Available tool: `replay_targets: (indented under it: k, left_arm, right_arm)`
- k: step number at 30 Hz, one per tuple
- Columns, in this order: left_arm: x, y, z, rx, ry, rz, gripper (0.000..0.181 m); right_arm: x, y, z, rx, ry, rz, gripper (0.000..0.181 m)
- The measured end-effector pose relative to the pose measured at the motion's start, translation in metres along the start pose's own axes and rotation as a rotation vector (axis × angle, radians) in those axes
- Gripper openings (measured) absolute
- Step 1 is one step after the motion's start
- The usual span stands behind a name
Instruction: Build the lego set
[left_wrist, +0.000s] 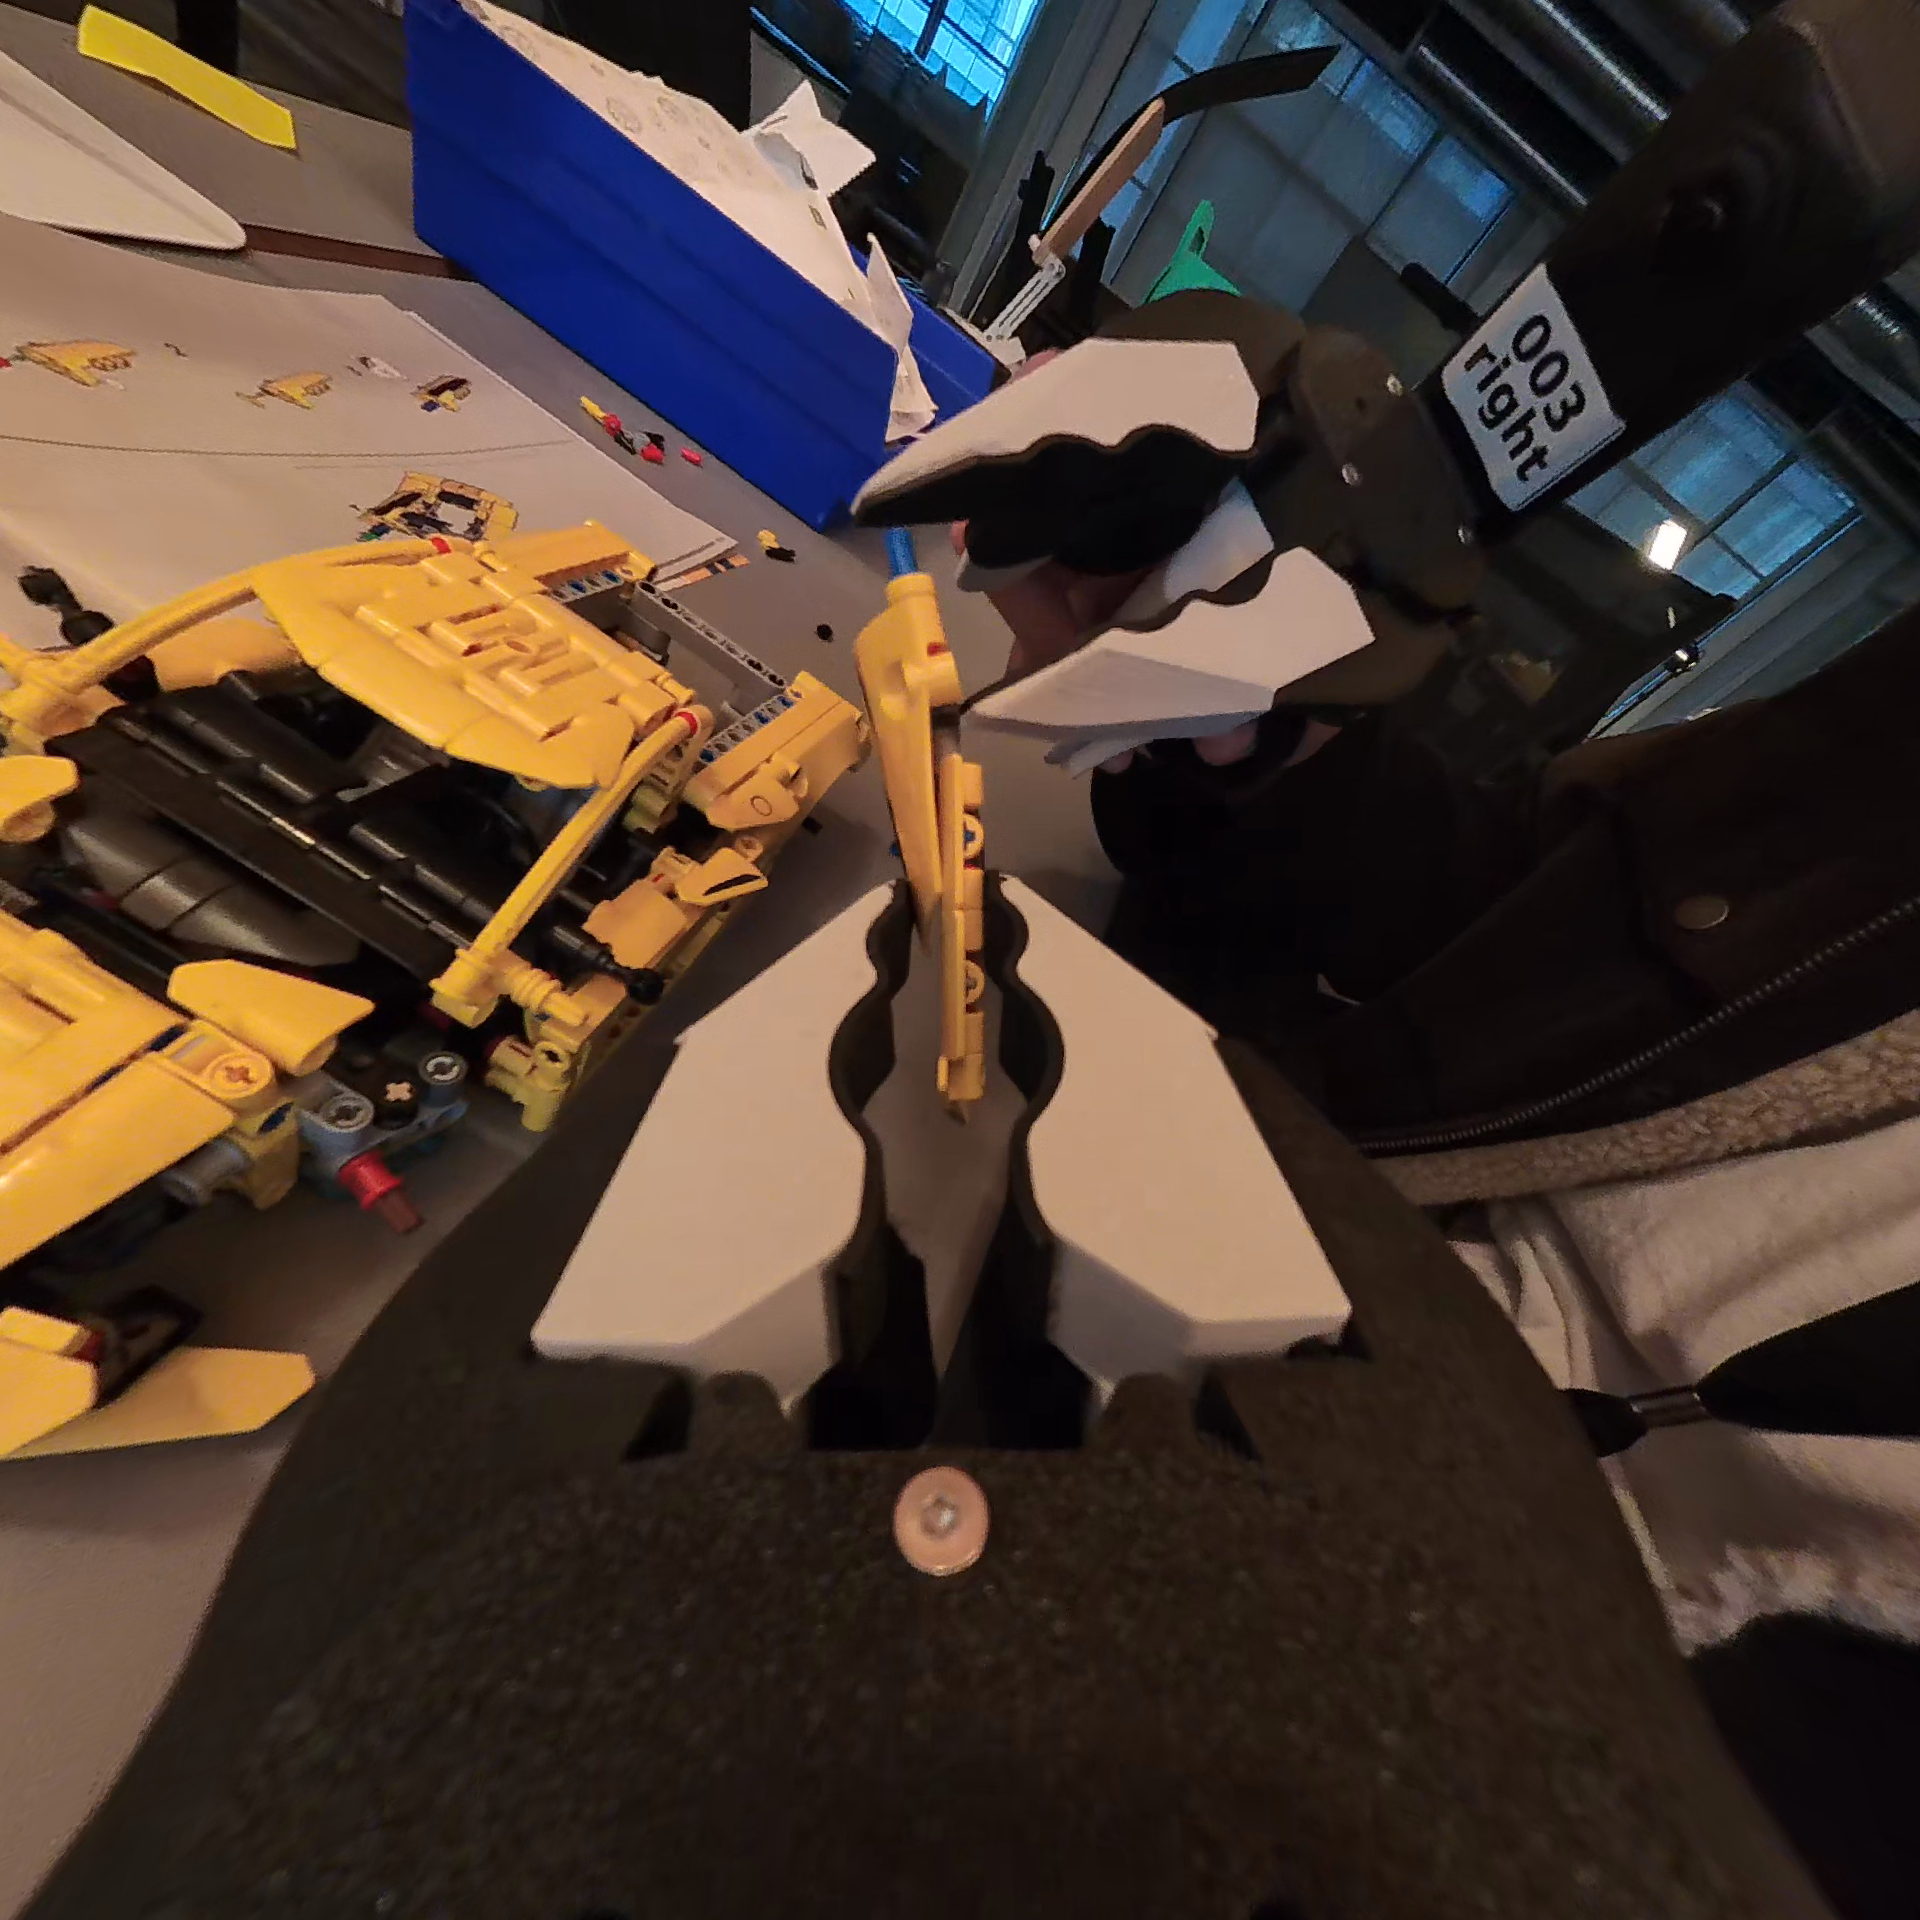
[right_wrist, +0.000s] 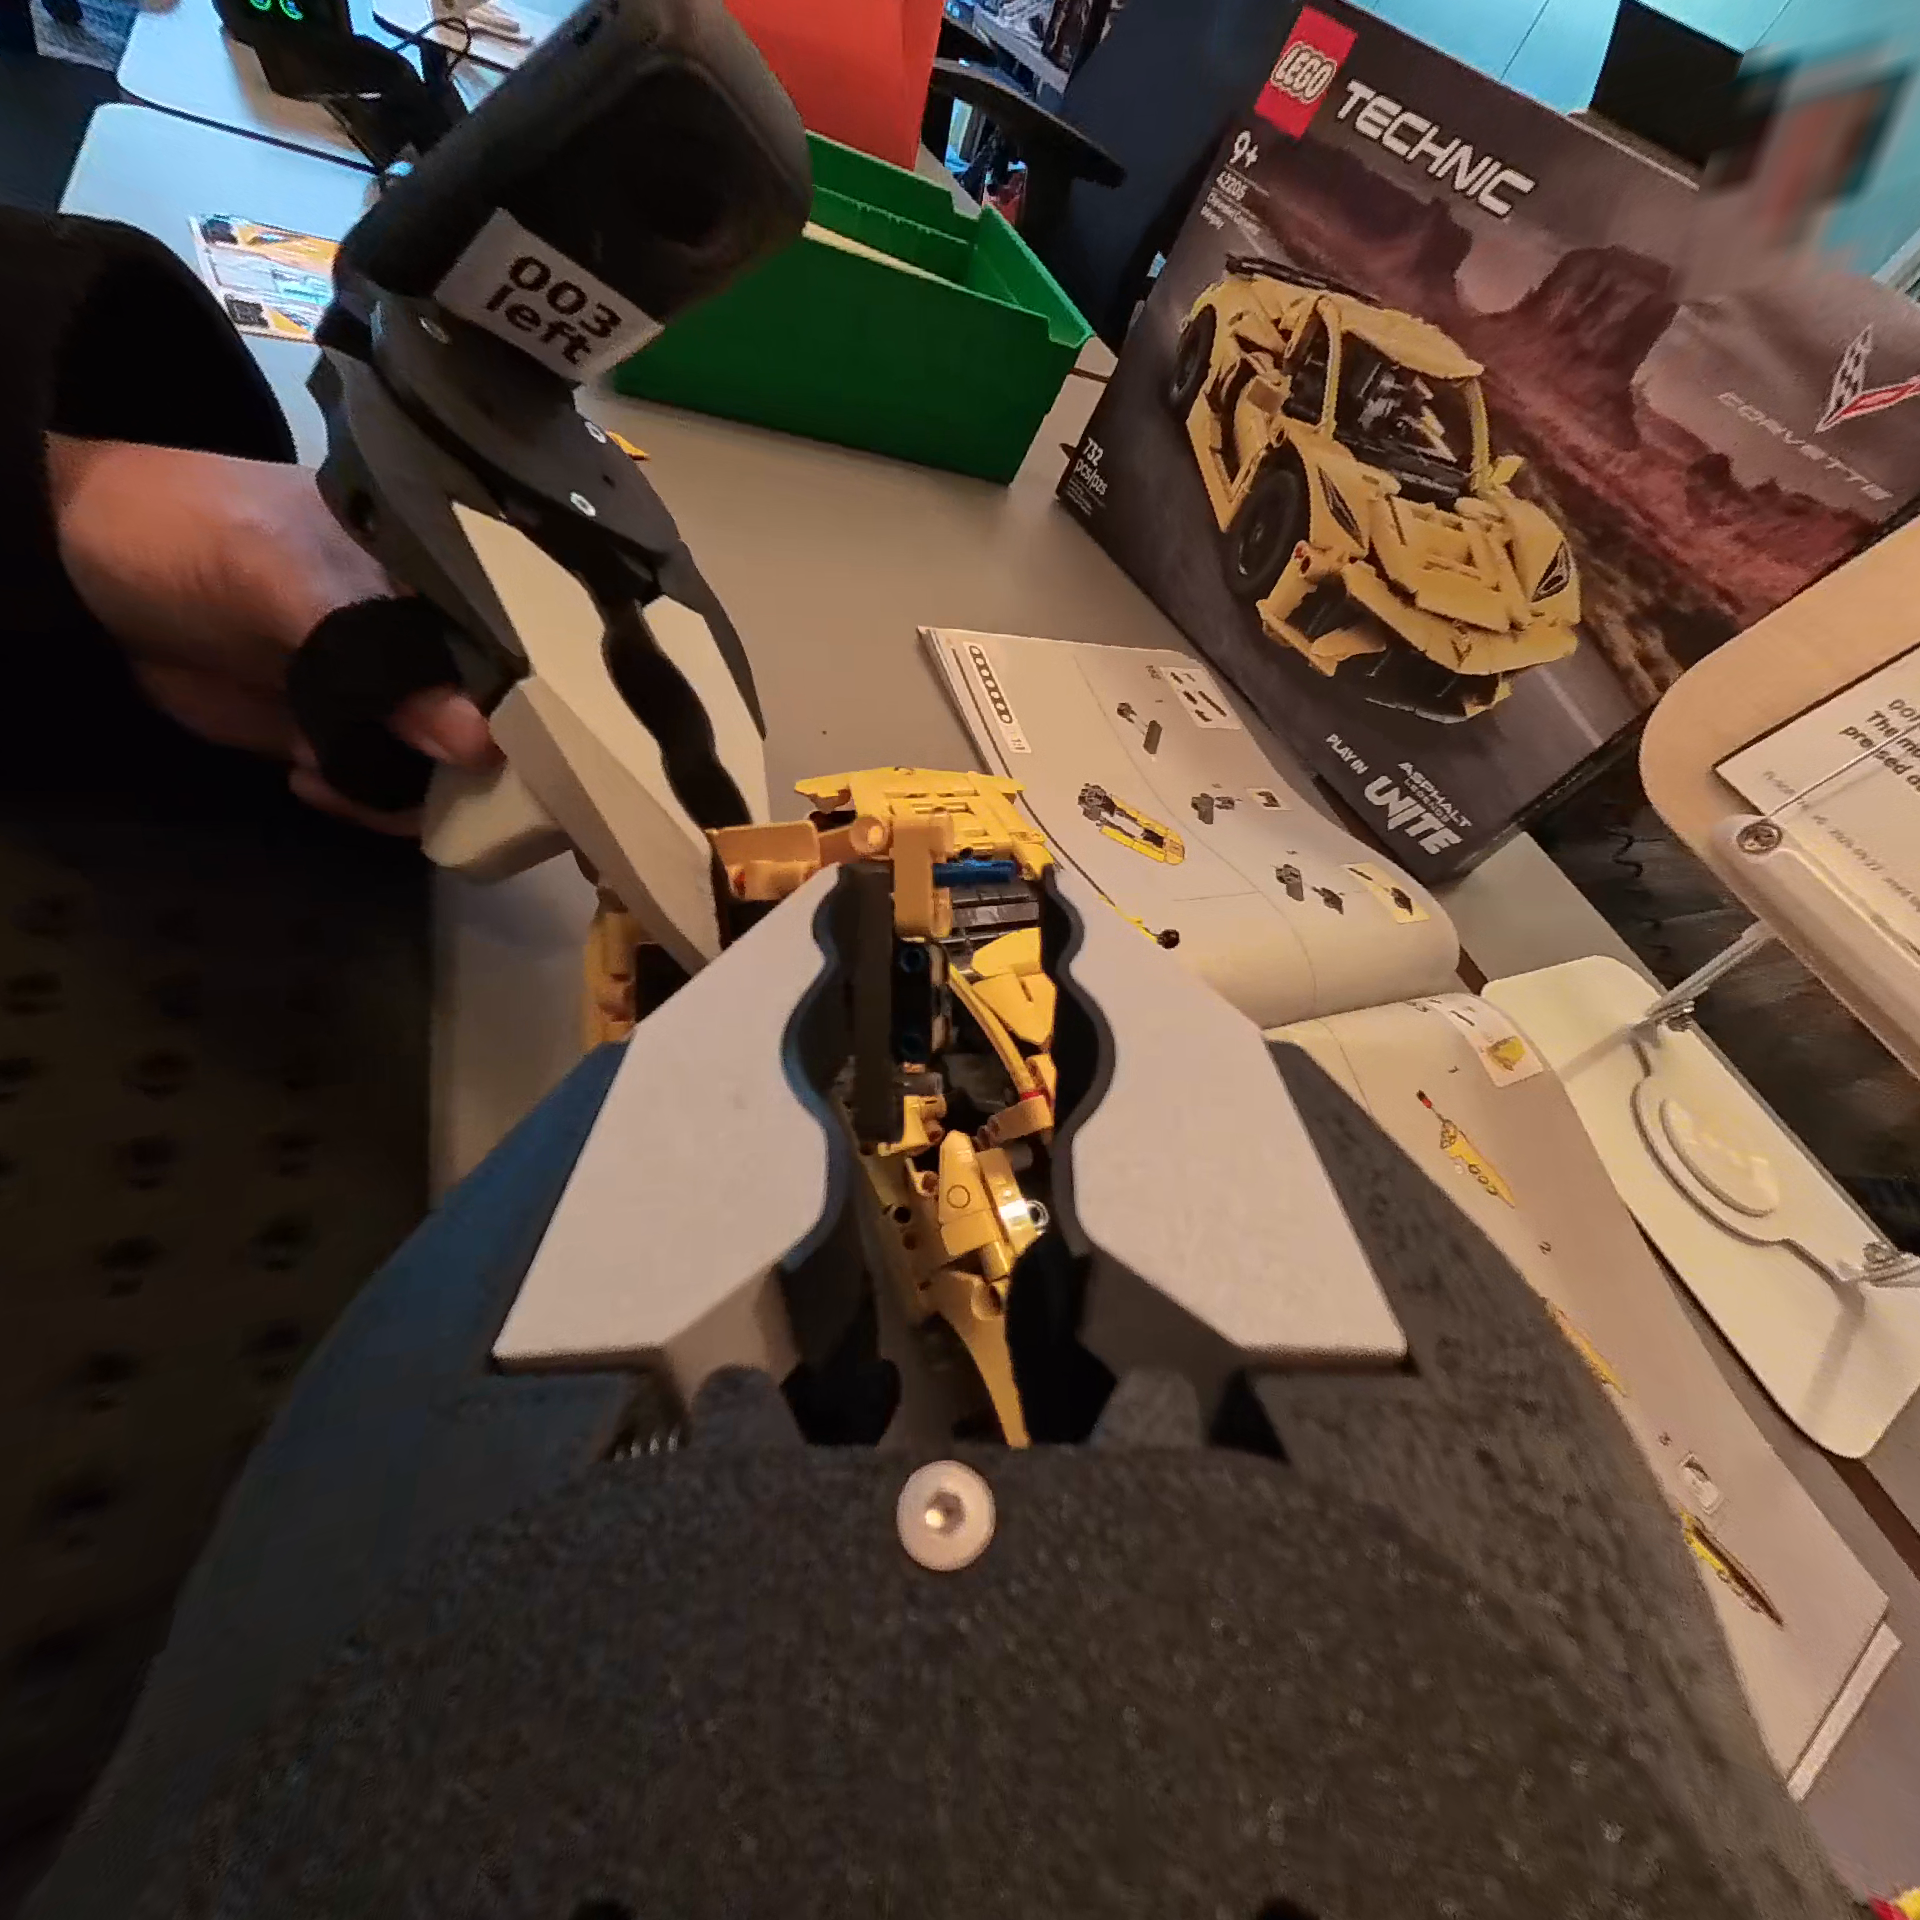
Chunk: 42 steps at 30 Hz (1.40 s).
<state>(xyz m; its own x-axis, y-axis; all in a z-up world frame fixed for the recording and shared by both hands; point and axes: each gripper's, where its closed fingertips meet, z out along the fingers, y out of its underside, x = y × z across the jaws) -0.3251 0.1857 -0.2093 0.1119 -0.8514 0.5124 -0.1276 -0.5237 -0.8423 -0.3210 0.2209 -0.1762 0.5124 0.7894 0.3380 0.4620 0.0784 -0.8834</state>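
Both wrist views look closely along their fingers, facing each other across the yellow car.

My left gripper has pale grey fingers with wavy black pads, a rough black body and one silver screw.

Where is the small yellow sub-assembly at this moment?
In the left wrist view the yellow sub-assembly stands near the centre, clamped in the left gripper, just right of the yellow car on the table, with the right gripper at its top.
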Motion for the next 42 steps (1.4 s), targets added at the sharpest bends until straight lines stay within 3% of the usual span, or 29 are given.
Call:
replay_targets:
  k: [19,27,42]
  left_arm:
    - [-0.0017,0.0045,0.0025,-0.033,-0.034,0.030,0.012]
    - [-0.0037,0.0064,0.0034,-0.047,-0.061,0.052,0.012]
    - [0.0004,0.0063,0.0048,-0.037,-0.024,0.040,0.012]
  right_arm:
    - [-0.0033,0.0070,0.0060,-0.045,0.026,-0.057,0.035]
    - [-0.0039,0.0062,0.0076,-0.070,0.124,-0.217,0.032]
    - [-0.0045,0.0097,0.0062,-0.077,0.102,-0.110,0.032]
